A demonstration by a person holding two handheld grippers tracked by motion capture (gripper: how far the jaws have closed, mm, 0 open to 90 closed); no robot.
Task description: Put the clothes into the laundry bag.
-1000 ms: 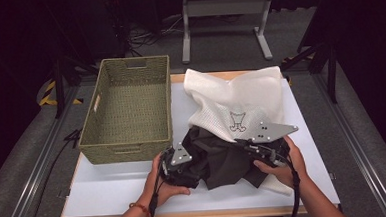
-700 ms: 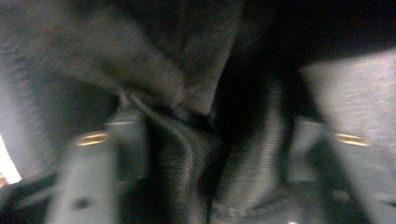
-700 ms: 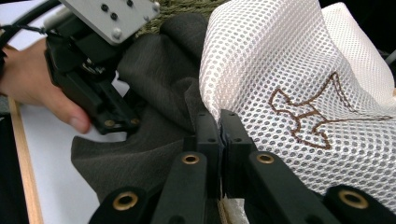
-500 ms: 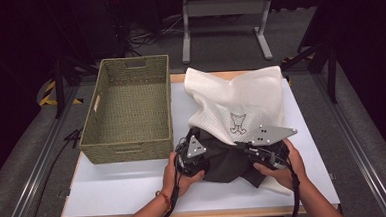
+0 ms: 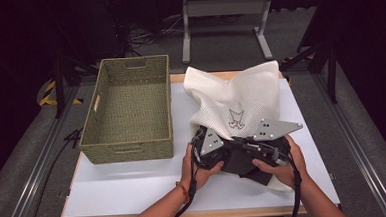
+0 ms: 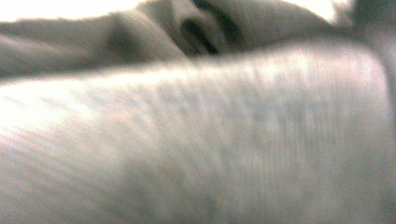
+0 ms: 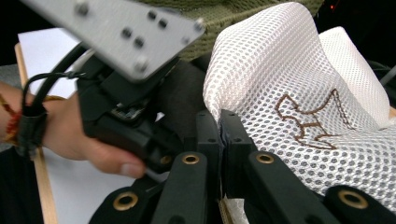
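A black garment (image 5: 244, 162) lies bunched on the near part of a white mesh garment (image 5: 240, 93) with a small brown emblem. My left gripper (image 5: 219, 154) has just been closing. It is shut on the black garment's left edge, and blurred cloth (image 6: 196, 140) presses close to its camera. My right gripper (image 5: 246, 155) sits close beside it. In the right gripper view its jaws (image 7: 219, 119) stand pressed together on a thin fold where the black garment (image 7: 184, 93) meets the white mesh garment (image 7: 289, 93). The left gripper's grey plate (image 7: 121, 28) looms just beyond.
An empty woven green basket (image 5: 127, 142) stands on the left half of the white table (image 5: 135, 186). A metal frame (image 5: 220, 2) stands on the floor behind the table. Dark floor and rails run along both sides.
My left gripper has moved right and slightly up toward the right gripper, taking hold of the black garment's left edge and carrying it over. The black garment is now bunched smaller. The right gripper stayed put.
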